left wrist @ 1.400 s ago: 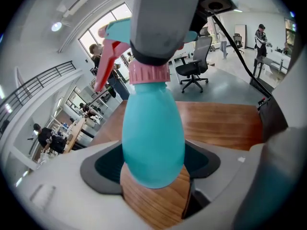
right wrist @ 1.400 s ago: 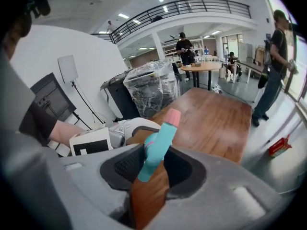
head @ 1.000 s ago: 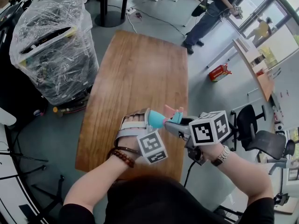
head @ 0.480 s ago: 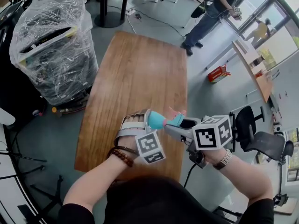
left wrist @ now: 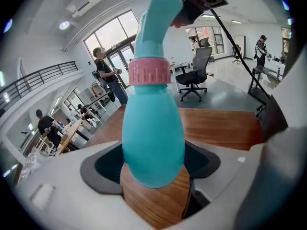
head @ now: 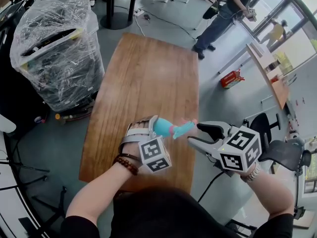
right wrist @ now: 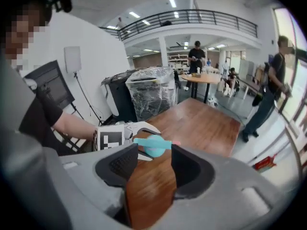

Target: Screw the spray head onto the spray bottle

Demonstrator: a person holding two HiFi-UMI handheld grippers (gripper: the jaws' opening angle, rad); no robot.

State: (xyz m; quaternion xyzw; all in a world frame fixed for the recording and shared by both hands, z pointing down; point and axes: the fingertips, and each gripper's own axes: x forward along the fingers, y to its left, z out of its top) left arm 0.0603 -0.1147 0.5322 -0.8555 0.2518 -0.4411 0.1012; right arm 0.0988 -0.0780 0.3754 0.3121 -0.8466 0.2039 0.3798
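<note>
Left gripper clamped on spray bottle belly, over table near edge. Bottle axis points 3 o'clock, spray head leading. Right gripper jaws opening, empty, near the head at 3 o'clock; likely regrips there.

Wooden table, grey floor

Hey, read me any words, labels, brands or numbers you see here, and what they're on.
No readable text anywhere.
Spray bottle: plain, no label showing.
Marker cubes: black-and-white square patterns, no letters.
Red box on the floor: print too small to read.
</note>
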